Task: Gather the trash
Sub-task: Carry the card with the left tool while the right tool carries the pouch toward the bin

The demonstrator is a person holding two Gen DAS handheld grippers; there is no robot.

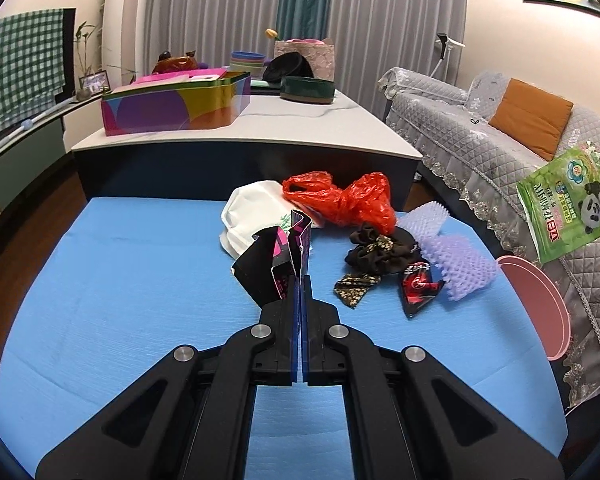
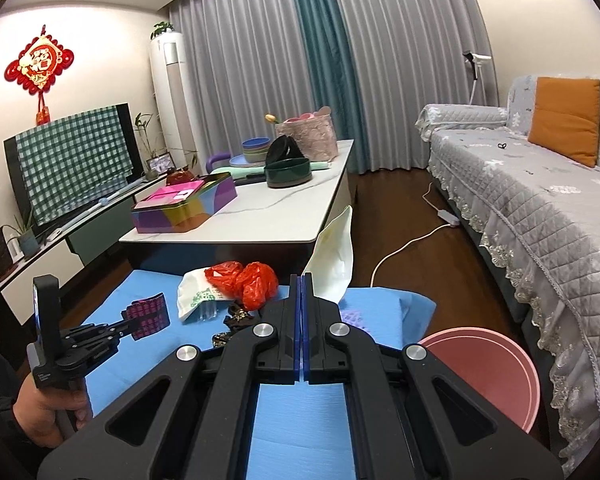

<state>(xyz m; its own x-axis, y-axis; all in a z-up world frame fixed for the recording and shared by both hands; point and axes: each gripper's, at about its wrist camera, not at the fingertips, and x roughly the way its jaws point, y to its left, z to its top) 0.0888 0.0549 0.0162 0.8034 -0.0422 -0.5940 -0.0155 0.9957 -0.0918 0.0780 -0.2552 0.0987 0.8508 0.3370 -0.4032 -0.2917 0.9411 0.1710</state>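
Note:
My left gripper [image 1: 301,280] is shut on a creased black, pink and purple wrapper [image 1: 278,258], lifted just above the blue mat [image 1: 140,280]. From the right wrist view the left gripper [image 2: 134,323] shows at the left with that wrapper [image 2: 148,314]. My right gripper [image 2: 301,280] is shut on a flat packet [image 2: 334,256] whose pale back faces me. Its green panda front [image 1: 572,208] hangs over the sofa. On the mat lie a white bag [image 1: 252,216], a red plastic bag [image 1: 340,200], a dark floral scrunchie [image 1: 376,248], a red-black wrapper [image 1: 418,286] and purple bumpy foam [image 1: 456,256].
A pink bin [image 2: 484,372] stands off the mat's right edge, beside the grey covered sofa [image 2: 540,208]. Behind the mat is a white coffee table [image 2: 268,216] with a colourful tin [image 2: 184,208] and bowls. A white cable [image 2: 412,244] crosses the wooden floor.

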